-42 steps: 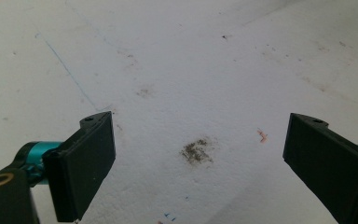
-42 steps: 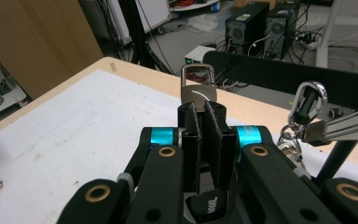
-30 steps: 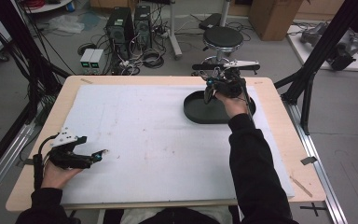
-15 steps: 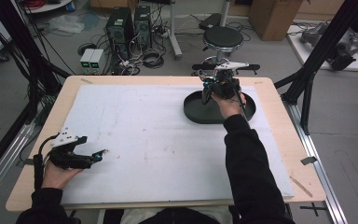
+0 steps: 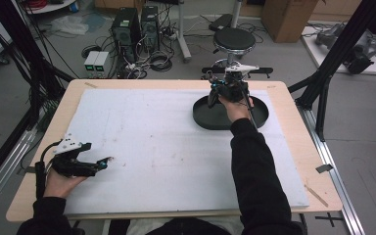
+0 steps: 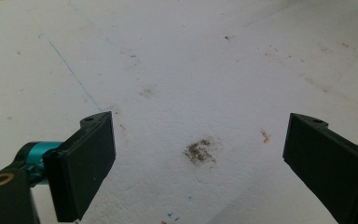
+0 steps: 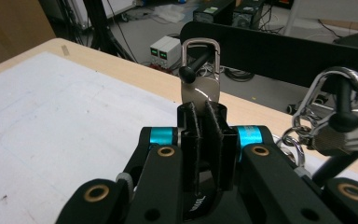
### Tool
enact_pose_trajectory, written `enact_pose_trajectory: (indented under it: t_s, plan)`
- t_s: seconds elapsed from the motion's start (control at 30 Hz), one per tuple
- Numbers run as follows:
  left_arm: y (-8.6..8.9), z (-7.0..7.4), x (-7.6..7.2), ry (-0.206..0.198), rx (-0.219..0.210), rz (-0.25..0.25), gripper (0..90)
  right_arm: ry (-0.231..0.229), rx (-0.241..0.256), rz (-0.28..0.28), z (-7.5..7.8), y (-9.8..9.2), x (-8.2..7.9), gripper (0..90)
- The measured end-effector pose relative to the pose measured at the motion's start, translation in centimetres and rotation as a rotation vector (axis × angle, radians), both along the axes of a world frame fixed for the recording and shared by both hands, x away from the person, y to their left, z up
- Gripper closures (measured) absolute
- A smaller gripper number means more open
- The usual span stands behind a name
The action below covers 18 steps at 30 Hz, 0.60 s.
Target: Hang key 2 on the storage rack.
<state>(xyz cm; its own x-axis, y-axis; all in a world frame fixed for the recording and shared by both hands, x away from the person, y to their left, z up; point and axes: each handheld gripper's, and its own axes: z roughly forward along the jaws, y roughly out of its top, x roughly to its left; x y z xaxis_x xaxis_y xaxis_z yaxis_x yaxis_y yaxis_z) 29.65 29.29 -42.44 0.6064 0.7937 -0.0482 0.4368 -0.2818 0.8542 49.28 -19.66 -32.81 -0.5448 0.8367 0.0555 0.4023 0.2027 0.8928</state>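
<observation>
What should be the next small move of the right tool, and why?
Probably open the right tool slightly and draw it back. Its jaws are shut on a silver carabiner whose loop already appears to sit over a black peg on the rack; a second keyring hangs the same way nearby. The left tool rests open over the white mat.

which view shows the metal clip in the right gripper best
The right gripper view: the silver clip stands close up, pinched between the right gripper's shut jaws, its loop hooked over a black peg. In the high view it is too small to tell at the gripper above the black tray.
</observation>
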Motion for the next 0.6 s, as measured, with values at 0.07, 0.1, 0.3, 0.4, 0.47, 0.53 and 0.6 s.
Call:
enact_pose_trajectory:
  t_s: [0.07, 0.1, 0.3, 0.4, 0.47, 0.53, 0.6]
  plan:
    - [0.0, 0.0, 0.0, 0.001, 0.002, -0.001, 9.6, 0.001, 0.013, -0.001, -0.2, 0.0, 0.3, 84.1]
    - [0.0, 0.0, 0.0, 0.001, 0.000, 0.000, 9.6, 0.006, 0.027, -0.002, -0.3, 0.0, 0.4, 83.7]
    - [0.0, -0.1, 0.1, 0.004, 0.002, 0.002, 9.6, 0.037, 0.075, 0.000, -0.4, -0.4, 0.4, 63.6]
    - [0.0, 0.0, 0.1, 0.004, 0.002, 0.002, 9.6, 0.062, 0.104, 0.024, -0.2, -1.0, 0.4, 53.5]
    - [0.0, 0.0, 0.1, 0.005, 0.001, 0.002, 9.6, 0.077, 0.107, 0.037, -0.1, -1.2, 0.2, 46.0]
    - [0.0, 0.0, 0.1, 0.003, 0.001, 0.001, 9.6, 0.092, 0.103, 0.054, 0.0, -1.5, -0.1, 36.8]
    - [0.0, 0.0, 0.1, 0.003, 0.001, 0.002, 9.6, 0.100, 0.096, 0.063, 0.1, -1.8, -0.2, 27.6]
